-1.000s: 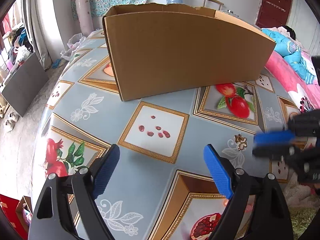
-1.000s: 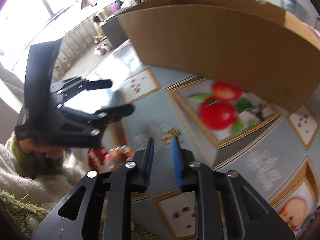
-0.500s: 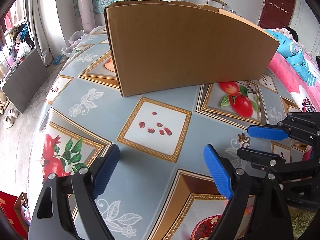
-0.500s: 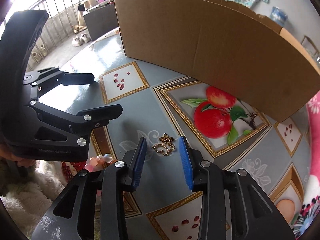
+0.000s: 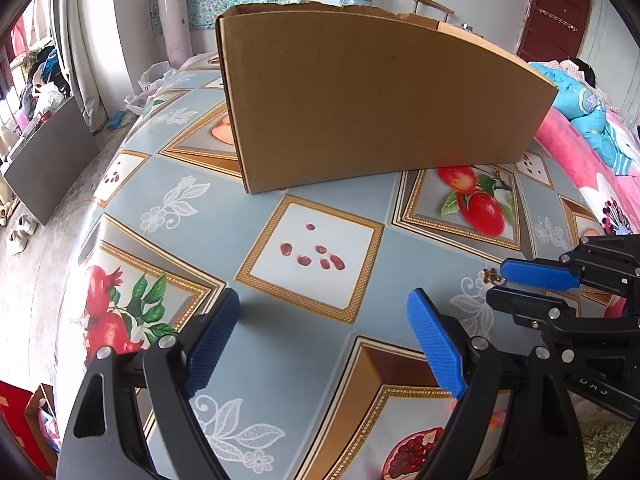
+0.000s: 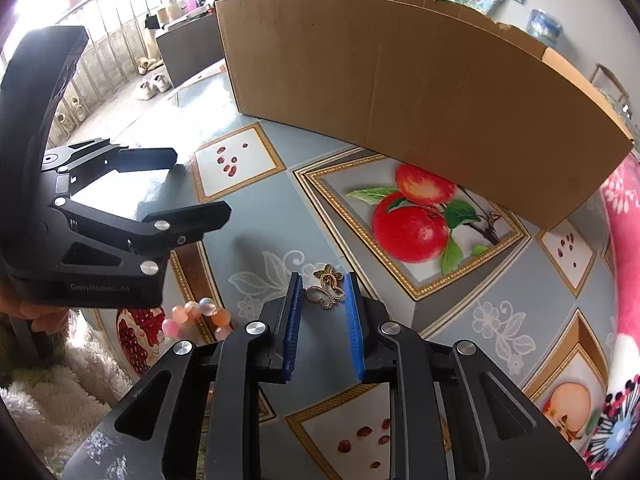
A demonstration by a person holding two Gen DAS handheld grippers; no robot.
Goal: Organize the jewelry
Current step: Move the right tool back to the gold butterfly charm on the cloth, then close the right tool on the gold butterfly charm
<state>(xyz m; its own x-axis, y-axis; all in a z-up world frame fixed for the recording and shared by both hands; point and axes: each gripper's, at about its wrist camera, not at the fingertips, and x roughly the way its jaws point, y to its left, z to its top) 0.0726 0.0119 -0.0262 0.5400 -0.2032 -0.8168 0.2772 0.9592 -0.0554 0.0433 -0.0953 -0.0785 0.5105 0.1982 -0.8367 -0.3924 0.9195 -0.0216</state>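
Two claws share the worktop (image 5: 248,352). From the left wrist, the left claw (image 5: 324,344) gapes wide, empty, before the cardboard box (image 5: 372,100). Only the right wrist shows the right claw (image 6: 322,312) closing around the gold brooch (image 6: 326,286), pads not yet touching, and pink beads (image 6: 196,314) beside.

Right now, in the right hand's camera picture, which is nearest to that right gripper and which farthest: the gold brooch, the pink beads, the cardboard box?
1. The gold brooch, lying between the closing blue pads of the right gripper, not yet pinched.
2. The pink beads, a little to the left, near the table's edge.
3. The cardboard box, standing far back across the table.
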